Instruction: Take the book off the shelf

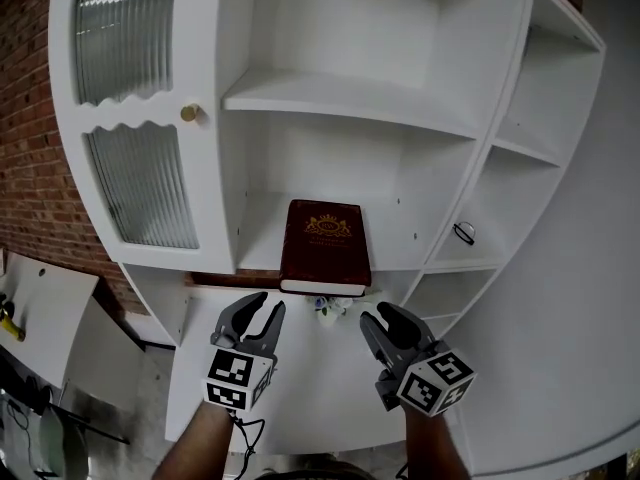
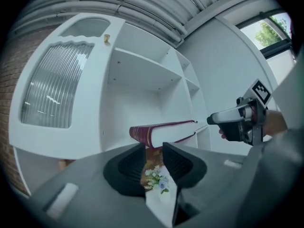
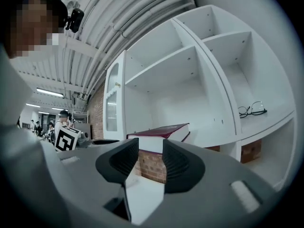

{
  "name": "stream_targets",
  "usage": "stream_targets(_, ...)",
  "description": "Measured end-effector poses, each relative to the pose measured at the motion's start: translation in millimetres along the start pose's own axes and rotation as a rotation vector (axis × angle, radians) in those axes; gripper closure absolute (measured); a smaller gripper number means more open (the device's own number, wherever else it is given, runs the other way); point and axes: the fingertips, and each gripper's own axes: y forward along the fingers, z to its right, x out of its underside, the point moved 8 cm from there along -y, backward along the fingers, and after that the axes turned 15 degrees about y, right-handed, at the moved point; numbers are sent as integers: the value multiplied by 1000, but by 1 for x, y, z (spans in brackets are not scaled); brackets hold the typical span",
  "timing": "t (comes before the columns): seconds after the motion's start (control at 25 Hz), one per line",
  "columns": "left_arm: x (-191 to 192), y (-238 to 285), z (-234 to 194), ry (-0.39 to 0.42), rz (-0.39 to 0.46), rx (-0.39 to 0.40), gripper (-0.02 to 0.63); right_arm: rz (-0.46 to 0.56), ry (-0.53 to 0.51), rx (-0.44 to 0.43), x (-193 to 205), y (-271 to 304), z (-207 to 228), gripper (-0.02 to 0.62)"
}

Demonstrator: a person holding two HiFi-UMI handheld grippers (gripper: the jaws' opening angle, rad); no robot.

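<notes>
1. Book (image 1: 324,246) lay flat, cover up, in the middle bay on the lower shelf (image 1: 262,240). Its near end seemed to stick out past the shelf lip, pages facing the person. Nothing touched it.
2. Left gripper (image 1: 268,308) hung just below the book's near-left corner and right gripper (image 1: 380,315) below the near-right. Both were close to it but apart from it.
3. Jaws on both were spread w/ a modest gap and nothing between them. Through each gap only background showed.
4. Step in hand, as I judged it: approach for the grasp, so the task was barely begun.
5. Best grip prob. the overhanging end: one jaw over the cover, one under. The gap looked narrow vs. the book's thickness, so open wider first.
6. Pinch deep enough, not just the cover board, or it may flap open. Second gripper could support from beneath.
7. Draw straight toward the person and keep it level, since a hardback is heavy for one pinch.
8. Watch the flowers (image 1: 330,308) on the tabletop (image 1: 310,393) right under the book's edge. Don't knock them coming up.
9. Glasses (image 1: 465,233) in the right bay and the door (image 1: 140,168) at left sat well clear.
</notes>
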Motion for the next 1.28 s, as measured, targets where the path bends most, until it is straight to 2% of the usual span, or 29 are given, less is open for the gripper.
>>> stream_targets(0.16, -11, 17, -3, -29, 4, 23, 460, 17, 21, -26, -21, 13, 20, 422)
stream_targets(0.48, -32, 28, -12, -79, 18, 7, 430, -30, 52, -60, -42, 46, 43, 400)
stream_targets(0.64, -41, 33, -19, -71, -3, 12, 422, -66, 64, -66, -44, 58, 46, 394)
stream_targets(0.84, -49, 36, -18, -75, 14, 73, 419, -111, 100, -81, -39, 66, 47, 388)
stream_targets(1.04, -42, 38, -24, -92, -5, 65, 416, -119, 108, -83, -35, 66, 47, 390)
stream_targets(1.28, -34, 47, -24, -117, -14, 123, 390, -143, 124, -65, -25, 64, 50, 370)
